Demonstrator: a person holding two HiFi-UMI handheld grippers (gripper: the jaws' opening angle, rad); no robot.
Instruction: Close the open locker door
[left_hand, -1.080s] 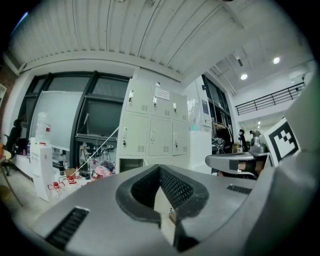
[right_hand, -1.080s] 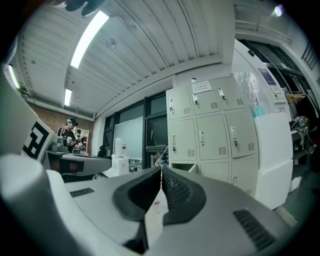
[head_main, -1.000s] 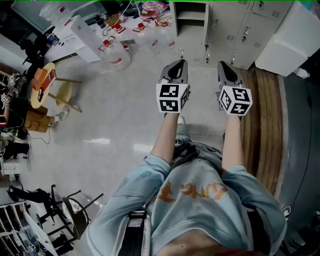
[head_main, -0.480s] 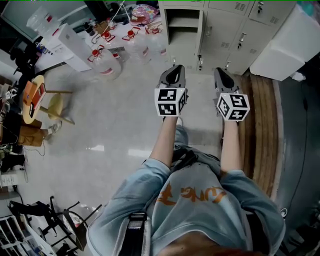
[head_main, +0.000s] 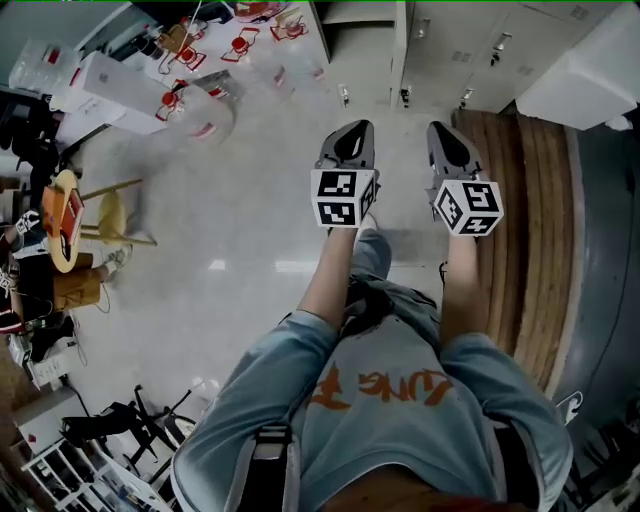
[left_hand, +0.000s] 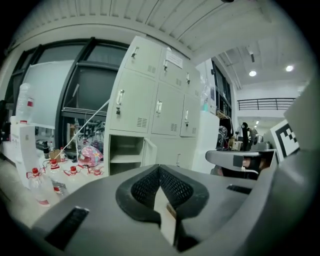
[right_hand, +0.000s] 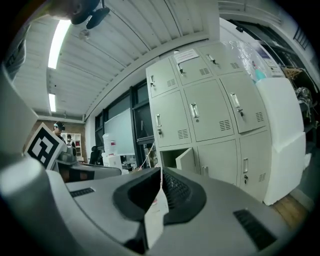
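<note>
Since the earlier frames the locker bank (head_main: 480, 40) has slid toward the top edge of the head view and the water bottles (head_main: 205, 105) have drifted up and left, while the two grippers sit side by side much where they were in the picture. The bank fills the far wall, and the open locker door (right_hand: 186, 160) belongs to the bottom compartment of its left column. It stands out into the room from the compartment's right edge, well apart from both grippers. It looks like thin painted sheet metal: light, stiff and free on its hinges. A push on the flat face near the free edge should serve better than any pinch. Bare floor (head_main: 260, 200) lies open in front of it. The bottles crowd the left of the compartment and a wooden strip (head_main: 530, 200) runs along the right, so the middle is the clear lane. The left gripper (head_main: 352, 132) and right gripper (head_main: 445, 135) both have their jaws pressed together with nothing between them
</note>
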